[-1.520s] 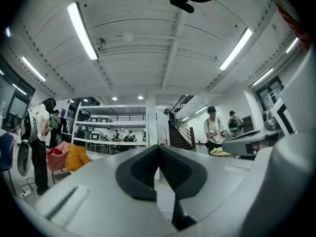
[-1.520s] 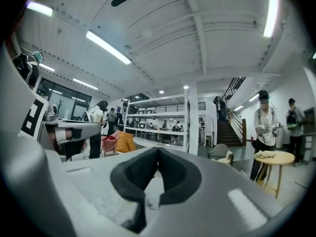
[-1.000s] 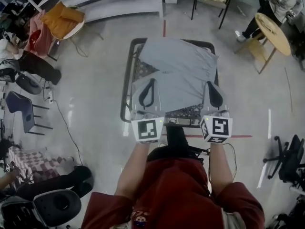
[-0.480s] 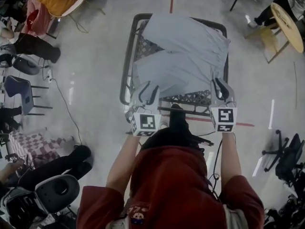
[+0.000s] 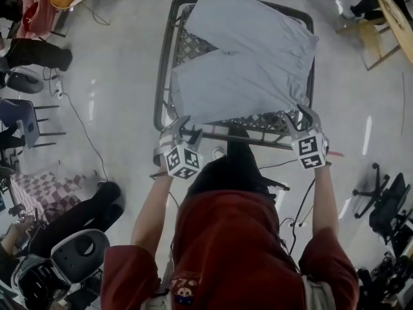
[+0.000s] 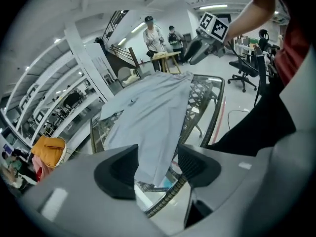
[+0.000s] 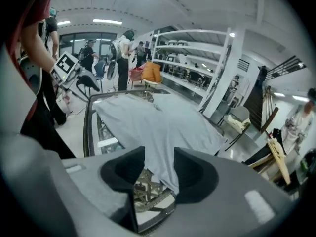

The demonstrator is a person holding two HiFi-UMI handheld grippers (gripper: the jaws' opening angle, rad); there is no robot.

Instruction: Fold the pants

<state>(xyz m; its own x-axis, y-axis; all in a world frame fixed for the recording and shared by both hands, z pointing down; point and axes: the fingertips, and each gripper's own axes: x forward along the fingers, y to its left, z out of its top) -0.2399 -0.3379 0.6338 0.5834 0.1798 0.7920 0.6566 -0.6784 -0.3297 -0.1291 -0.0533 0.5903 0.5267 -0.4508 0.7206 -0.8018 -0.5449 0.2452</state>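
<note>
1. Seeing grey pants (image 5: 248, 63) lying spread over mesh worktop (image 5: 161, 76).
2. Holding L gripper (image 6: 158, 157) at near-left pants corner; jaws just been opening, now standing apart w/ corner loose btwn them.
3. Holding R gripper (image 7: 159, 157) at near-right corner; jaws likewise just been opening, standing apart, corner btwn, not pinched.

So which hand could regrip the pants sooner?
Probably right: both jaw pairs have just been opening, but the pants corner fills the gap of the right gripper, while the left gripper straddles only its tip.
</note>
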